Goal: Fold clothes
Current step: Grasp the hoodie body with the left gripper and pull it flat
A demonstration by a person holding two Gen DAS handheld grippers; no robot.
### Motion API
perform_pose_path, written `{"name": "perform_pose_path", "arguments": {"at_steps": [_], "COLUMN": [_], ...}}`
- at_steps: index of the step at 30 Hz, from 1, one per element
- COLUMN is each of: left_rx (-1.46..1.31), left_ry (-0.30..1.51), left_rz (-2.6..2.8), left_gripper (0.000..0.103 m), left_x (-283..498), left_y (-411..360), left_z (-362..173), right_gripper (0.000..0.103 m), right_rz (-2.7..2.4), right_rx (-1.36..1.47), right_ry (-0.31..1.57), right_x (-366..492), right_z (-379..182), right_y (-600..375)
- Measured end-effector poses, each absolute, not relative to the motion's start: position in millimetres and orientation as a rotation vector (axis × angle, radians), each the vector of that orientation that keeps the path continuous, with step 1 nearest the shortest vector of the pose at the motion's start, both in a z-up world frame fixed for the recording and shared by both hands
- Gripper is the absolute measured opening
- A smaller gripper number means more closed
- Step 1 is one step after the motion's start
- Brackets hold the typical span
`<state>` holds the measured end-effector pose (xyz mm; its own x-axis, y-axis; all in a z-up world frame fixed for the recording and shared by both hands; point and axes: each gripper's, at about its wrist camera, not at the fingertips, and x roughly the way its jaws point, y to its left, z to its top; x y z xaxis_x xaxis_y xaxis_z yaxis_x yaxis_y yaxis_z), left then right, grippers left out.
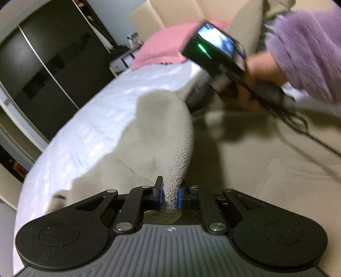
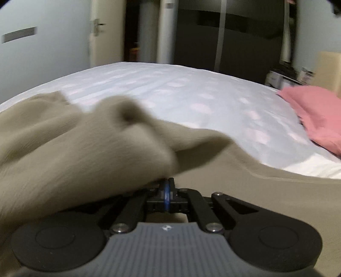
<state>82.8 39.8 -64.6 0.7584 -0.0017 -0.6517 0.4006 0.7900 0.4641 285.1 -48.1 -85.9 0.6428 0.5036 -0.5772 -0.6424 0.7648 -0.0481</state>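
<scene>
A beige garment (image 1: 162, 136) lies across the white bed (image 1: 89, 127). My left gripper (image 1: 169, 195) is shut on a raised fold of it, with cloth pinched between the blue pads. In the left wrist view the right gripper's body (image 1: 217, 55) is held in a hand with a purple sleeve, above the garment at the upper right; its fingers are hidden there. In the right wrist view my right gripper (image 2: 167, 195) is shut on the beige garment (image 2: 85, 144), which bunches up over its left side. The frames are blurred.
A pink pillow (image 1: 166, 46) (image 2: 315, 115) lies at the head of the bed against a beige headboard (image 1: 174, 15). Dark wardrobe doors (image 1: 42, 70) stand beyond the bed. White bed sheet (image 2: 181, 95) stretches beyond the garment. A cable (image 1: 298, 125) trails from the right gripper.
</scene>
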Motion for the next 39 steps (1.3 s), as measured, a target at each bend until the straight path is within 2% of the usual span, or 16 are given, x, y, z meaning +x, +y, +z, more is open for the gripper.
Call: {"name": "perform_pose_path", "arguments": {"at_steps": [3,5,9,13,19,20,24,31,34,39], "left_rx": [0.668,0.693,0.641,0.477,0.24,0.213,0.144,0.129,0.132,0.175], "left_ry": [0.715,0.748,0.745,0.695,0.611,0.612,0.621,0.643,0.705,0.731], "left_rz": [-0.249,-0.264,-0.281,-0.312,-0.102,-0.04,0.15,0.147,0.141,0.148], "left_gripper": [0.011,0.016,0.023,0.041,0.039,0.032,0.024,0.022,0.017,0.016], "left_x": [89,92,89,83,92,98,116,132,137,148], "left_y": [35,34,42,61,116,126,158,176,184,177], "left_z": [-85,-95,-85,-49,-9,-11,-20,-51,-73,-100], "right_gripper": [0.0,0.0,0.003,0.005,0.005,0.005,0.005,0.002,0.001,0.0], "right_rz": [0.614,0.582,0.529,0.512,0.602,0.61,0.637,0.563,0.503,0.502], "right_rx": [-0.242,-0.238,-0.215,-0.203,-0.165,-0.182,-0.205,-0.261,-0.25,-0.228], "right_ry": [0.624,0.649,0.644,0.62,0.535,0.511,0.474,0.507,0.572,0.668], "right_x": [292,294,290,275,240,232,212,221,237,255], "right_z": [-88,-88,-72,-47,-12,-8,-5,-41,-60,-91], "right_y": [-57,-63,-74,-73,-52,-46,-21,11,8,4]}}
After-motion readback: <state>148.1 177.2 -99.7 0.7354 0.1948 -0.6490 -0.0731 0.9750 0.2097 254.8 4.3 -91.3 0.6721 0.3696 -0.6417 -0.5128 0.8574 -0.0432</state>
